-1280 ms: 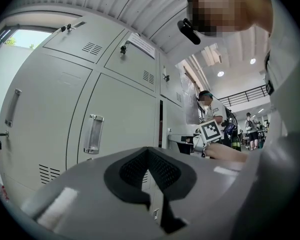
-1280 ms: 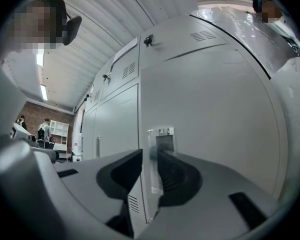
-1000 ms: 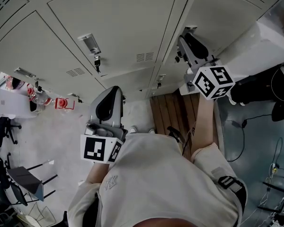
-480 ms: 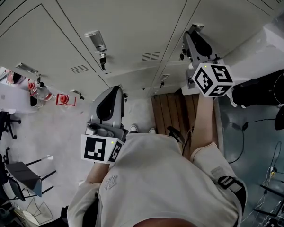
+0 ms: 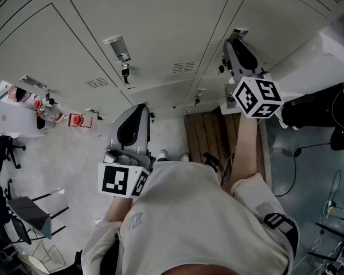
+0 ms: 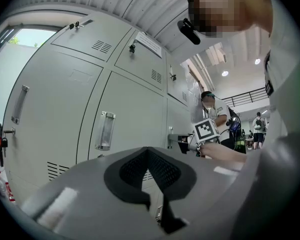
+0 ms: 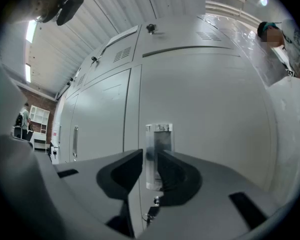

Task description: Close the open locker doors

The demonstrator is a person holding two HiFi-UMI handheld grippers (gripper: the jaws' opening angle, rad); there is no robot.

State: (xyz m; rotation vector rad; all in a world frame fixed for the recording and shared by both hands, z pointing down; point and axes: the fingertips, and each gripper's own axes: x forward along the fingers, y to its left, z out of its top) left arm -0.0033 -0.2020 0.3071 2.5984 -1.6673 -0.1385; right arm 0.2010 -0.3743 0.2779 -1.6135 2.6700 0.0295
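Note:
A bank of pale grey lockers [image 5: 160,22] fills the top of the head view, and the doors in sight lie flush. My right gripper [image 5: 236,39] is up against one door [image 5: 281,10] at its handle [image 5: 241,32]. In the right gripper view that handle [image 7: 159,134] shows through the narrow gap between the jaws of the right gripper [image 7: 150,156], just beyond the tips, with nothing held. My left gripper [image 5: 139,109] hangs lower, apart from the lockers. In its own view the left gripper [image 6: 150,156] is shut and empty, facing a door handle [image 6: 105,130].
A white panel [image 5: 315,56] juts out from the lockers right of my right gripper. Keys [image 5: 125,72] hang under another handle [image 5: 116,47]. Red items [image 5: 74,122] and a chair [image 5: 28,216] are on the left; wooden slats [image 5: 209,133] lie below.
The head view has shifted slightly. Both grippers stay where they were, the right one still at the door handle.

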